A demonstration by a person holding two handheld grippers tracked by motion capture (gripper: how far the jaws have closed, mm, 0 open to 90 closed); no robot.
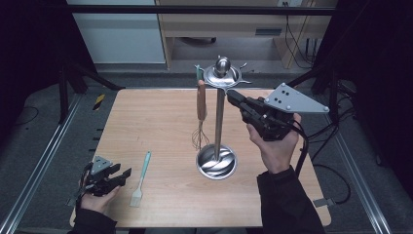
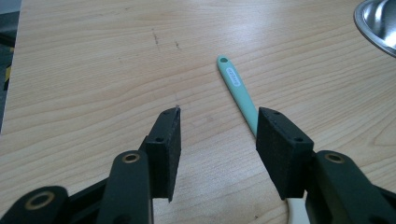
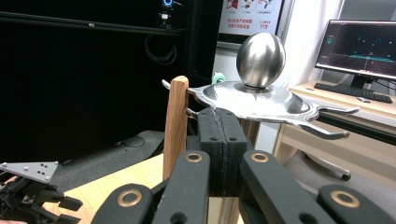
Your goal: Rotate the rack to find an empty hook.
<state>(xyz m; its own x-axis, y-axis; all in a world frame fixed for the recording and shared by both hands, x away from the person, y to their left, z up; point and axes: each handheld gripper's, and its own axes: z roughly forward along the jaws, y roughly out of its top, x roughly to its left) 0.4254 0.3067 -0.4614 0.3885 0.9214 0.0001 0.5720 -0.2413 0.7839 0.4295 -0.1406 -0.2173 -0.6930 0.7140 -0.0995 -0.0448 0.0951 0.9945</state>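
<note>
a wooden tabletop point(image 1: 160, 126) carries a steel utensil stand point(image 1: 217, 117) right of centre, its round base point(image 1: 216, 162) resting on the wood and a ball-topped plate with hooks at the top of its pole. a whisk with a wooden handle point(image 1: 200, 114) hangs from a hook on the stand's left side, wire head down and clear of the tabletop. a mint-green silicone brush point(image 1: 141, 179) lies flat near the near-left corner, handle pointing far, bristles toward the near edge.

the left claw point(image 1: 122, 174) sits low at the near-left, just left of the brush; in the left gripper view its jaws are spread with bare wood between them and the brush handle point(image 2: 236, 88) running beside the right jaw. the right claw point(image 1: 233, 95) is raised beside the stand's top on its right; the right gripper view shows its pads point(image 3: 211, 140) pressed together with nothing between them, just beside the whisk's handle point(image 3: 175, 121) under the hook plate point(image 3: 254, 100).
</note>
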